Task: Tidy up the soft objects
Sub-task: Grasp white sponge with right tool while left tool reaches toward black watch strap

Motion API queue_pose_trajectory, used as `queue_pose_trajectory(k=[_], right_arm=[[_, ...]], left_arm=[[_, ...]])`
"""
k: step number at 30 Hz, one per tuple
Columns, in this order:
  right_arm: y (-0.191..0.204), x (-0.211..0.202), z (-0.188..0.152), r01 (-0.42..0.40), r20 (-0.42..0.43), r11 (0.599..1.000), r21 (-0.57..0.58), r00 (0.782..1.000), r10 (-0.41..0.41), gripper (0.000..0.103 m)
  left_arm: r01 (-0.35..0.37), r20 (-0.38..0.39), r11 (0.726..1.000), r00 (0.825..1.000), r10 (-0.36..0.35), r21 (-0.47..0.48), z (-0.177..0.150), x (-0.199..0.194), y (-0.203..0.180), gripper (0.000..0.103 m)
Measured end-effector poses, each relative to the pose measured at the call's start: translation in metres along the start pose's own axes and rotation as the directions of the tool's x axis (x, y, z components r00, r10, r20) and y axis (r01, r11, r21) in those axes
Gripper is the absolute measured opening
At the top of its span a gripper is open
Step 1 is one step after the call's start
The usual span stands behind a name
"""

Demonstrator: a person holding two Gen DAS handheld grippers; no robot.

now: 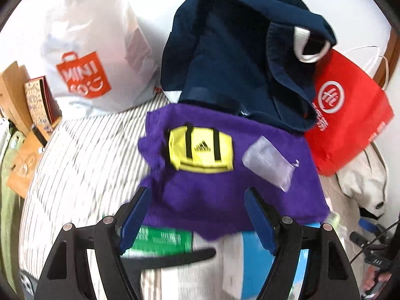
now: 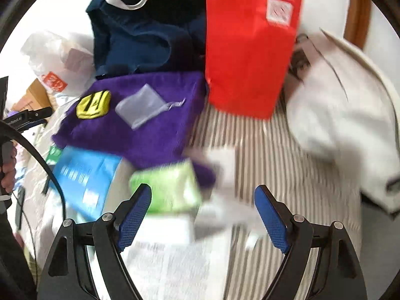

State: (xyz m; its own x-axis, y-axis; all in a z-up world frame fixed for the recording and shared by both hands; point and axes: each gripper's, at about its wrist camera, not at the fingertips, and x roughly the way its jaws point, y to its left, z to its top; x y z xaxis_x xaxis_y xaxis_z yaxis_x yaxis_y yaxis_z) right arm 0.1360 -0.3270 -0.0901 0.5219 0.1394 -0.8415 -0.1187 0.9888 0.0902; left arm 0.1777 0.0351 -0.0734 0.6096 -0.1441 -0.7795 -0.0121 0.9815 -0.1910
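A: We've got the purple cloth (image 1: 225,175) folded flat on the striped bedding (image 1: 82,165), tucked against the navy garment (image 1: 237,62) behind it and the red bag (image 1: 350,115) to its side.

B: And riding on top of it, the little yellow pouch (image 1: 200,150) and a sheer grey pouch (image 1: 268,160), side by side, not touching.

A: We'd judge that cloth light, limp and plush: no slip, but it'll sag and shed both pouches if we lift it from one corner.

B: So we'd pinch a folded edge, both layers, near the front hem.

A: Tongs? Our left gripper (image 1: 197,212) stands spread wide, the cloth's near edge showing between the jaws, nothing pinched.

B: Our right gripper (image 2: 203,212) gapes too, holding nothing, above a blurred green packet (image 2: 170,187). Both views are smeared.
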Motion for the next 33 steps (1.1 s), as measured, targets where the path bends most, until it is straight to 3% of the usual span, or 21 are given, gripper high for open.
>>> queue_pose_trajectory(k=[4,9,14,17,19,26,33], right_arm=[[0.01,-0.007,-0.032,-0.057,0.007,0.998,0.004,0.998,0.057,0.084],[0.045,-0.006,-0.055,-0.063,0.043,0.995,-0.078,0.997,0.067,0.085],[0.06,0.01,-0.061,0.031,0.073,0.991,-0.13,0.997,-0.022,0.089],[0.059,0.028,-0.061,0.031,0.038,0.994,-0.105,0.999,-0.027,0.089],[0.057,0.037,-0.06,0.012,0.037,0.997,-0.079,0.999,-0.009,0.08],[0.052,0.02,-0.064,-0.049,0.081,0.999,-0.018,0.995,0.05,0.08],[0.053,-0.007,-0.062,-0.07,0.109,0.997,-0.014,0.991,0.071,0.08]], left_arm=[[0.014,-0.005,1.0,1.0,-0.014,-0.007,-0.025,-0.017,-0.001,0.076],[0.049,-0.017,0.998,0.999,-0.049,-0.039,-0.051,-0.032,0.006,0.076],[0.02,-0.026,0.999,0.999,-0.021,-0.05,-0.069,-0.046,0.022,0.076],[0.005,-0.037,0.997,0.999,-0.008,-0.072,-0.08,-0.049,0.036,0.076],[0.002,-0.041,0.996,0.999,-0.005,-0.089,-0.091,-0.051,0.046,0.076],[-0.065,-0.08,0.992,0.995,0.056,-0.104,-0.115,-0.033,0.07,0.076],[-0.085,-0.068,0.994,0.995,0.08,-0.074,-0.104,-0.002,0.073,0.076]])
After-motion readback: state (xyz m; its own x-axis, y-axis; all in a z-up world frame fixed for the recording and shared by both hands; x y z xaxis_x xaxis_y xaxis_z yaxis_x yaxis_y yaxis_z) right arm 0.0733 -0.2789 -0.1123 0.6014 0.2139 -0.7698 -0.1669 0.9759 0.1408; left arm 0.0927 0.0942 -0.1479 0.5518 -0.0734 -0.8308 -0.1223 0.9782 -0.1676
